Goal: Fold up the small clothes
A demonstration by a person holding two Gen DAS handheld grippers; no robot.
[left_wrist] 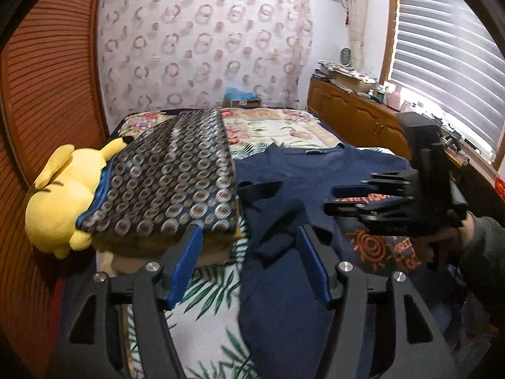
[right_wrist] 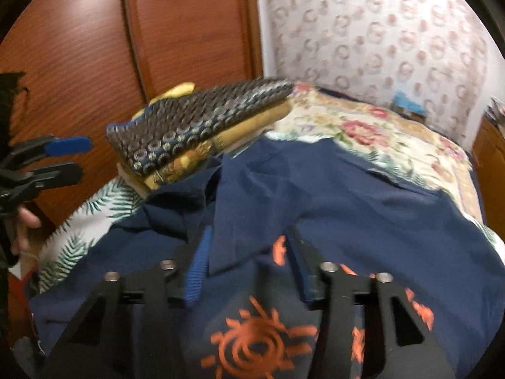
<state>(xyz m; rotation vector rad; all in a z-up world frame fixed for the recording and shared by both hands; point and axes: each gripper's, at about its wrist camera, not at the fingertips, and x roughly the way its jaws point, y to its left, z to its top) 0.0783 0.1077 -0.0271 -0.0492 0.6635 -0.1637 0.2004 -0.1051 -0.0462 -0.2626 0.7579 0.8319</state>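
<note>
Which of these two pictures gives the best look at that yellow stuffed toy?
The left wrist view: the yellow plush toy shows its head and ear beside the patterned folded stack. In the right wrist view only a blurred yellow tip peeks from behind that stack.

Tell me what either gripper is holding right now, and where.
Nothing, as far as shown: the left gripper stands open over the navy shirt; the right gripper straddles its fold, pads not pressing.

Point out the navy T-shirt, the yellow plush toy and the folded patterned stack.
navy T-shirt (left_wrist: 293,170): left wrist view, chest below collar.
yellow plush toy (left_wrist: 53,211): left wrist view, head.
folded patterned stack (right_wrist: 195,123): right wrist view, top layer.
</note>
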